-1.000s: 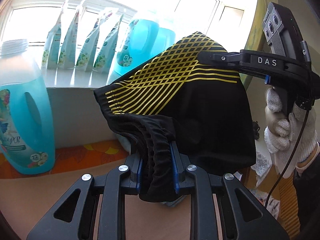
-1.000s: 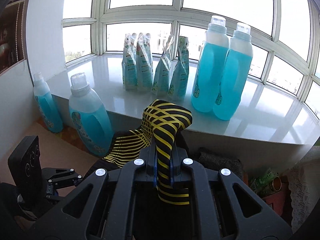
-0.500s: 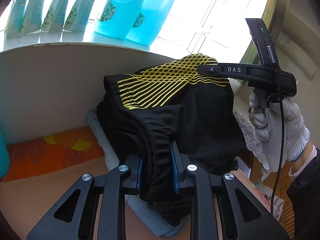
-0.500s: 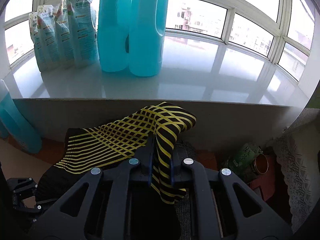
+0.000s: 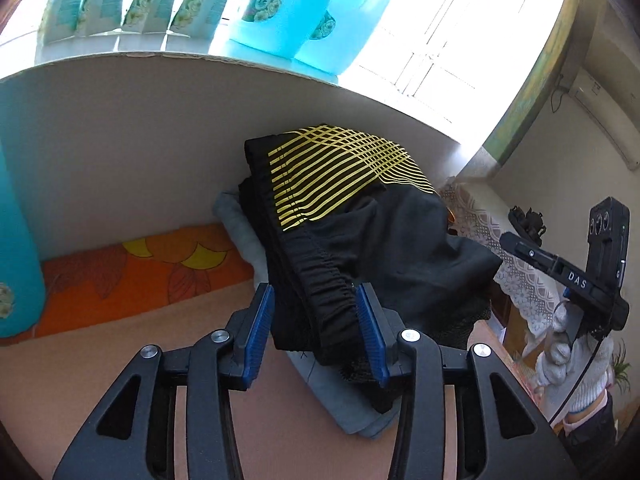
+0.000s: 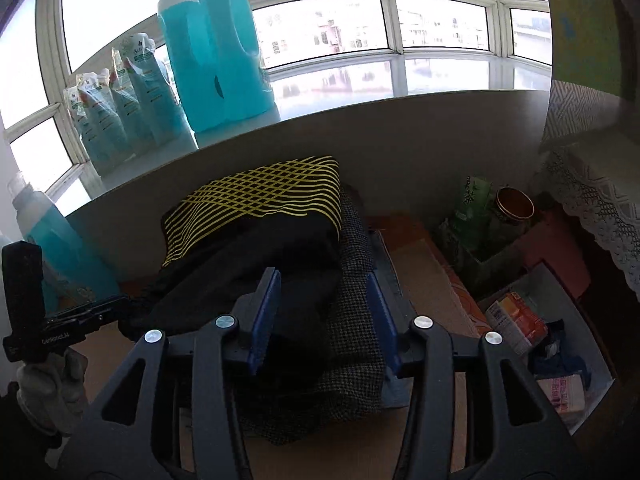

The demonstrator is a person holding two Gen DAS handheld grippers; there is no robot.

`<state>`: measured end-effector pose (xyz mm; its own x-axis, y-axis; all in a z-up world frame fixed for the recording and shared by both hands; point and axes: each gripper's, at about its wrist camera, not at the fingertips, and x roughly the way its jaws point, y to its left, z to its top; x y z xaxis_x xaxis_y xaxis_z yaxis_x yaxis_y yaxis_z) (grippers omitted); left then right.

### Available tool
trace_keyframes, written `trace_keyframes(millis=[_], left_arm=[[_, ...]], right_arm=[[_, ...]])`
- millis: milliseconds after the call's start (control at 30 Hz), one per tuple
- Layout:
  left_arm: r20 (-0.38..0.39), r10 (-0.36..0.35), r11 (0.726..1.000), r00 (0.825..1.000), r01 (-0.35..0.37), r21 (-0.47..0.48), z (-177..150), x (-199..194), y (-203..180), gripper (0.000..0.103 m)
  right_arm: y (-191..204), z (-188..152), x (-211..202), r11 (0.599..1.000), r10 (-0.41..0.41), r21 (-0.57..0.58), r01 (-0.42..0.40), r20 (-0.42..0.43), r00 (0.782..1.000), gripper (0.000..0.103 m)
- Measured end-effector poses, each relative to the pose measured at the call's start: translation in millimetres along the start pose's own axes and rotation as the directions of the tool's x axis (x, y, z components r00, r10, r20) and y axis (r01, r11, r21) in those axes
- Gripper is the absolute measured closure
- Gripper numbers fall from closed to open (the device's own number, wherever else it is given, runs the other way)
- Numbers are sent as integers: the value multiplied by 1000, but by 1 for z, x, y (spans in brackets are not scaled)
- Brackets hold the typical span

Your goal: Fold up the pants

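Note:
The black pants with yellow lines [image 5: 344, 204] lie folded on top of a pile of folded clothes against the wall below the windowsill; they also show in the right wrist view [image 6: 256, 220]. My left gripper [image 5: 316, 332] is open, its blue pads either side of the elastic waistband at the pile's near edge. My right gripper [image 6: 324, 320] is open, its jaws straddling the black cloth and a checked grey garment [image 6: 356, 320] beneath. Each gripper shows in the other's view, the right one [image 5: 560, 272] and the left one [image 6: 80, 316].
A grey folded cloth [image 5: 320, 376] lies under the pile on the tan table. Blue detergent bottles [image 6: 216, 52] and refill pouches [image 6: 116, 96] stand on the windowsill. An orange patterned mat [image 5: 132, 268] lies left. Boxes, a tin [image 6: 514, 204] and packets sit right.
Both grippers lowered the pants onto the pile and opened, letting go of the cloth. The right gripper drew back to the right.

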<state>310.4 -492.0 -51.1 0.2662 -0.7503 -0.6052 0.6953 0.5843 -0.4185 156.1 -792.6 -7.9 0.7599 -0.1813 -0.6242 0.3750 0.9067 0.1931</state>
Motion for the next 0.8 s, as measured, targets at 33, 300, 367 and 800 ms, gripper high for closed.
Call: trace_keyframes(millis=[33, 300, 367, 800], left_arm=[[2, 4, 1000, 1000, -4, 12, -4, -10, 0, 62], [27, 66, 997, 997, -67, 41, -2, -40, 7, 62], [35, 72, 996, 997, -73, 43, -1, -42, 9, 62], [39, 73, 995, 997, -76, 65, -2, -40, 3, 62]], right_arm=[[1, -9, -1, 1000, 6, -6, -6, -1, 1000, 56], [14, -23, 26, 997, -48, -57, 45, -60, 997, 56], [8, -21, 33, 999, -47, -17, 46, -72, 996, 69], [-11, -27, 23, 980, -193, -54, 190, -57, 980, 96]])
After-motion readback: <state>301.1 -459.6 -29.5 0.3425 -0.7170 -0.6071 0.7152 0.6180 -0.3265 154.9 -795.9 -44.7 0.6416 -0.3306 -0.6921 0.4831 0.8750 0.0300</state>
